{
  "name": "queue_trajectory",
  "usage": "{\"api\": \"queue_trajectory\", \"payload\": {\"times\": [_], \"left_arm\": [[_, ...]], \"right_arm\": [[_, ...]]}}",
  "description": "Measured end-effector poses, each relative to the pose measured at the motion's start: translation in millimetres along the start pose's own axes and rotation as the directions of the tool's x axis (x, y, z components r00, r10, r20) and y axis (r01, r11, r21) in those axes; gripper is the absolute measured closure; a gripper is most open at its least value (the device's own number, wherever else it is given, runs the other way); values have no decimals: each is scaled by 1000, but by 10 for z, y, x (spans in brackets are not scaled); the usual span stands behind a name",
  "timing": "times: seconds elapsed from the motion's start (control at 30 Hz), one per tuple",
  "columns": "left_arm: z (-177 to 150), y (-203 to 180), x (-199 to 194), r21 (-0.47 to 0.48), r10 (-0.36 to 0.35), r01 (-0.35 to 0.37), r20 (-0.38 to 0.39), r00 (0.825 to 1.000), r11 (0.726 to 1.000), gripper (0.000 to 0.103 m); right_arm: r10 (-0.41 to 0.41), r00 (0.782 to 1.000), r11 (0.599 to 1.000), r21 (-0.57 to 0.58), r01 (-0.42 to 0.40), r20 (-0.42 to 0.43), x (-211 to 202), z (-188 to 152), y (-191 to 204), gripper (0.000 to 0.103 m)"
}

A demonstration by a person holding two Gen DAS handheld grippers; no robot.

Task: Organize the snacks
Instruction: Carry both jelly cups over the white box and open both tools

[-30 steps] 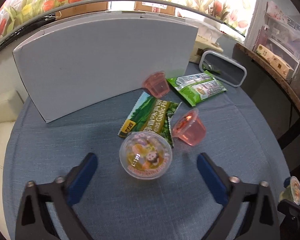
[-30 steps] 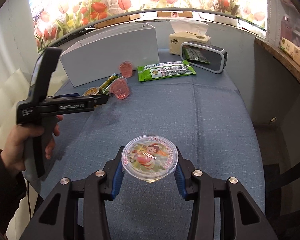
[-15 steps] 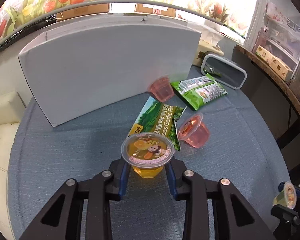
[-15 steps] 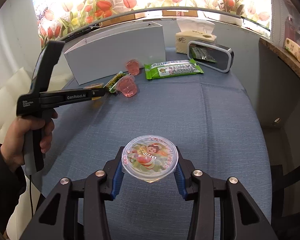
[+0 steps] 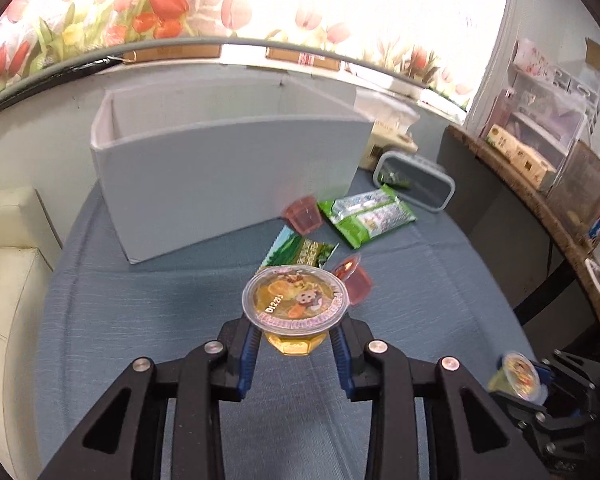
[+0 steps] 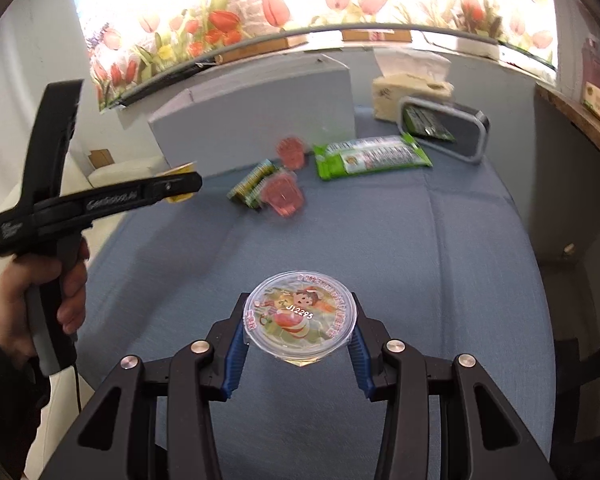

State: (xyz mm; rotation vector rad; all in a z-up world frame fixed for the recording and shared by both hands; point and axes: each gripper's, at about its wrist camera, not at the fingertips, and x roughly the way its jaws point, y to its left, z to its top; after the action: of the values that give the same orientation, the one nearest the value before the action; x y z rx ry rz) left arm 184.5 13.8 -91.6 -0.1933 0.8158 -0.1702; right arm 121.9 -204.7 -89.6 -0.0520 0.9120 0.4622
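My left gripper (image 5: 294,346) is shut on an orange jelly cup (image 5: 294,302) and holds it above the blue tablecloth, in front of the open white box (image 5: 228,184). My right gripper (image 6: 298,346) is shut on a second clear jelly cup (image 6: 300,314) with a cartoon lid, lifted over the near part of the table. Two pink jelly cups (image 5: 303,218) (image 5: 354,282), a green snack packet (image 5: 302,252) and a larger green packet (image 5: 366,216) lie right of the box. The left gripper also shows in the right wrist view (image 6: 180,188).
A grey-rimmed container (image 5: 416,180) with a packet inside and a tissue box (image 6: 410,90) stand at the back right. A wooden shelf (image 5: 540,208) runs along the right. A cream sofa (image 5: 8,280) is to the left of the round table (image 6: 440,260).
My left gripper closed on the orange jelly cup and has lifted it off the table, so the box's open top shows. My right gripper keeps holding its cup.
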Motion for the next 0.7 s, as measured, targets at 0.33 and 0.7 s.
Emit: {"api": "queue_trajectory", "payload": {"times": [0.33,0.7], "left_arm": [[498,178,-485,-19,8,-7,93,996,1000,67],[1434,597,-279,-47,33,-27,127,991,999,67]], "right_arm": [[51,996,994,-99,-43,74,159,913,347,55],[95,992,987,-135,-83,88,776,2261,622,58]]}}
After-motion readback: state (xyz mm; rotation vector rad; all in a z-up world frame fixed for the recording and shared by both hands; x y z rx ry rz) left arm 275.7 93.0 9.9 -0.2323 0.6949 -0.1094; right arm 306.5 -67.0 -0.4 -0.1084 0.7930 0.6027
